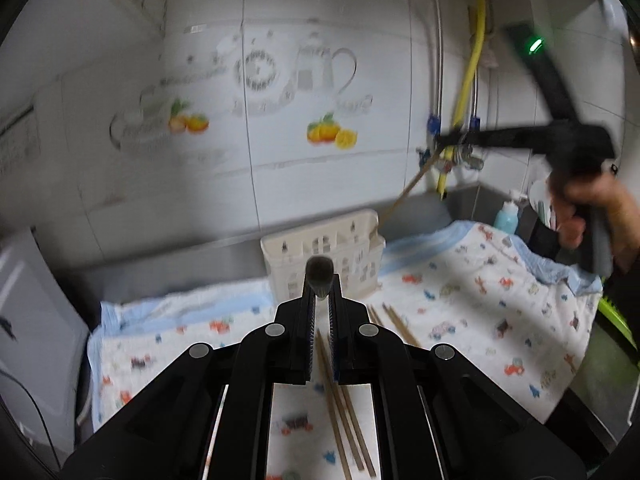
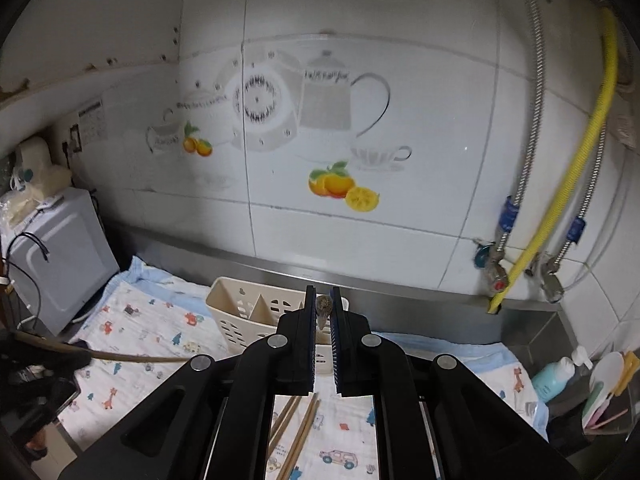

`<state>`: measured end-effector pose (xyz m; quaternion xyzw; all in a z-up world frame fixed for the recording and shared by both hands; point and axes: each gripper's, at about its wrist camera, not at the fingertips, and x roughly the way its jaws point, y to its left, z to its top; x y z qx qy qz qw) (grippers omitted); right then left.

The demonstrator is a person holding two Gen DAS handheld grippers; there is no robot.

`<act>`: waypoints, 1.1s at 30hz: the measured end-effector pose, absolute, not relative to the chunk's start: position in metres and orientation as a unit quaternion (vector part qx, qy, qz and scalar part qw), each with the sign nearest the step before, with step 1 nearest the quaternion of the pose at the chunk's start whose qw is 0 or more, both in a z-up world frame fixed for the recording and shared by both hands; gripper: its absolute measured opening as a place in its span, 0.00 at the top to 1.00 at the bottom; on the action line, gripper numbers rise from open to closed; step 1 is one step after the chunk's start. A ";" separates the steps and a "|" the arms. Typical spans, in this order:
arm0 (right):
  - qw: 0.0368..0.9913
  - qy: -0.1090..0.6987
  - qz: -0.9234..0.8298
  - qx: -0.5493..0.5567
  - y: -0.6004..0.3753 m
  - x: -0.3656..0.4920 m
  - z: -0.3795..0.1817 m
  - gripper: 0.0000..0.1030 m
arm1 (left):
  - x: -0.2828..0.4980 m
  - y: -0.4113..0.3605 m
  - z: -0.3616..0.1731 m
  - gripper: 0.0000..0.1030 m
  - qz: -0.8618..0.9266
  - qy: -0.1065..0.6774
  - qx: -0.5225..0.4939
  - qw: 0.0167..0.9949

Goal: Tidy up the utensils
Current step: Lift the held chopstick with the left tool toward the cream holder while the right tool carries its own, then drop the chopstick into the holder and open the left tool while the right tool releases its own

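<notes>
Both jaws are shut, each on one chopstick: the left gripper (image 1: 320,280) and the right gripper (image 2: 323,306). More chopsticks (image 2: 298,420) lie loose on the cloth (image 2: 160,332) on the worktop. I think the job is just starting. I can see nothing in the holder (image 2: 240,304).

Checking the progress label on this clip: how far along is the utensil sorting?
Done: nothing visible in the cream holder yet. In hand: left claw and right claw are each shut on one chopstick, held above the cloth. Left: several loose chopsticks lie on the cloth, none stowed.
</notes>
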<state>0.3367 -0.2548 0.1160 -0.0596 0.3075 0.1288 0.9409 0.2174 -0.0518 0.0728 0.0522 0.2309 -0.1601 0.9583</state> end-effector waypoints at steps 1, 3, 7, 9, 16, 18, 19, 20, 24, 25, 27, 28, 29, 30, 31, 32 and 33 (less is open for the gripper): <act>0.939 0.313 0.130 -0.058 -0.253 0.342 0.111 0.94 | 0.219 -0.053 0.077 0.95 -0.160 0.226 0.052 0.960; 0.936 0.321 0.130 -0.060 -0.250 0.351 0.102 0.94 | 0.226 -0.057 0.088 0.95 -0.160 0.214 0.048 0.962; 0.930 0.338 0.128 -0.062 -0.249 0.364 0.087 0.94 | 0.243 -0.063 0.109 0.95 -0.154 0.191 0.048 0.968; 0.928 0.344 0.125 -0.066 -0.250 0.369 0.082 0.94 | 0.253 -0.065 0.114 0.95 -0.150 0.189 0.050 0.969; 0.922 0.358 0.126 -0.076 -0.248 0.383 0.076 0.94 | 0.313 -0.068 0.110 0.95 -0.126 0.240 0.052 0.961; 0.923 0.357 0.124 -0.078 -0.247 0.385 0.077 0.94 | 0.328 -0.068 0.106 0.95 -0.117 0.255 0.051 0.958; 0.923 0.356 0.124 -0.079 -0.247 0.386 0.078 0.94 | 0.333 -0.068 0.105 0.95 -0.118 0.260 0.050 0.957; 0.923 0.355 0.123 -0.078 -0.247 0.387 0.078 0.94 | 0.340 -0.068 0.102 0.95 -0.116 0.267 0.046 0.956; 0.926 0.345 0.129 -0.077 -0.248 0.384 0.083 0.94 | 0.360 -0.068 0.091 0.95 -0.114 0.290 0.037 0.950; 0.928 0.342 0.127 -0.079 -0.247 0.383 0.084 0.93 | 0.364 -0.068 0.088 0.95 -0.113 0.294 0.036 0.948; 0.931 0.333 0.125 -0.083 -0.247 0.379 0.087 0.92 | 0.374 -0.068 0.081 0.95 -0.119 0.309 0.026 0.943; 0.931 0.332 0.126 -0.083 -0.248 0.378 0.089 0.91 | 0.377 -0.068 0.078 0.95 -0.120 0.316 0.022 0.941; 0.933 0.328 0.124 -0.081 -0.250 0.375 0.091 0.89 | 0.381 -0.068 0.073 0.95 -0.114 0.323 0.020 0.939; 0.934 0.325 0.125 -0.080 -0.251 0.374 0.092 0.88 | 0.382 -0.067 0.071 0.95 -0.114 0.326 0.020 0.938; 0.935 0.322 0.126 -0.077 -0.253 0.372 0.094 0.87 | 0.384 -0.067 0.067 0.95 -0.113 0.329 0.017 0.937; 0.937 0.317 0.124 -0.074 -0.255 0.370 0.096 0.85 | 0.387 -0.065 0.064 0.95 -0.111 0.334 0.013 0.936; 0.939 0.312 0.123 -0.072 -0.257 0.368 0.099 0.81 | 0.390 -0.063 0.061 0.95 -0.114 0.339 0.005 0.934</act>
